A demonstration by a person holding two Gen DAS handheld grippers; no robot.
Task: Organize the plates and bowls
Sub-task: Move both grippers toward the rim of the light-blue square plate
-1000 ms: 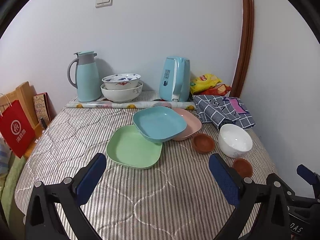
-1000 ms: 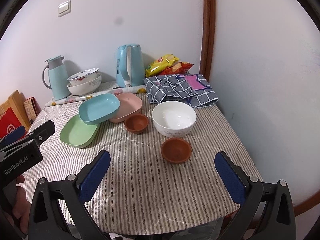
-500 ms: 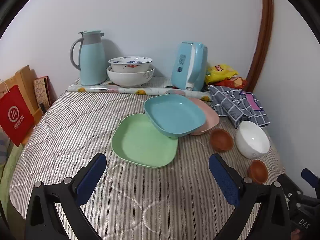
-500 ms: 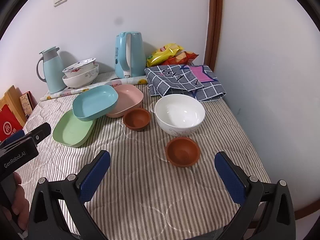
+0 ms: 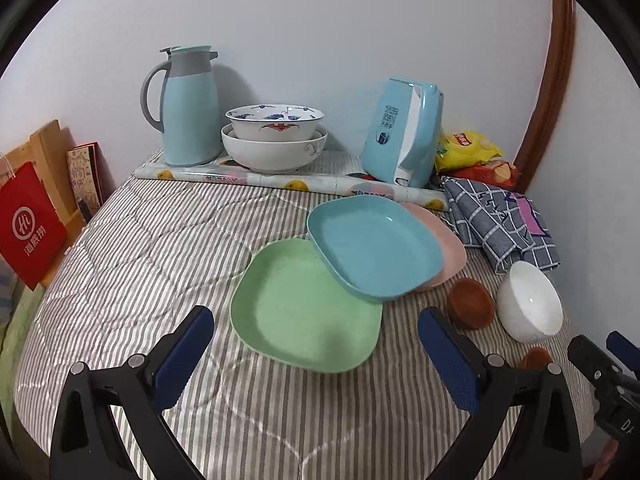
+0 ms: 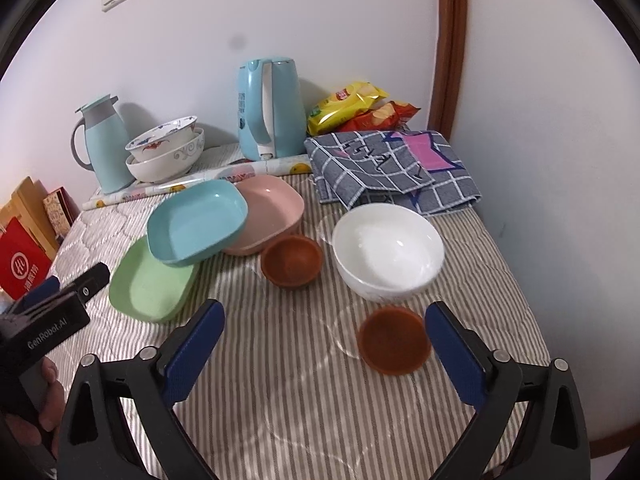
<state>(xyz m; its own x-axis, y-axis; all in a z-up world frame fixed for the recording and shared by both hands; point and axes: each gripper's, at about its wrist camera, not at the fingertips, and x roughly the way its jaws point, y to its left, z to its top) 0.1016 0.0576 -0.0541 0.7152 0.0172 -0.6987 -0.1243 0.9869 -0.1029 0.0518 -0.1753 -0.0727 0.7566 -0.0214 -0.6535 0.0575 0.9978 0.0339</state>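
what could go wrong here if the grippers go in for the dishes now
The blue plate leans tilted across the green plate and pink plate; pulling either one could tip it. The near brown bowl sits close beside the right gripper, whose finger could knock it toward the white bowl.

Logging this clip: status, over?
Left gripper open, right gripper open, both empty. Blue plate tilted across green plate and pink plate. Path clear.

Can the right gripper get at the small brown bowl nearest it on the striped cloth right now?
Probably yes. The right gripper is open, and the near small brown bowl sits alone just inside its right finger, apart from the white round bowl, with nothing lying between.
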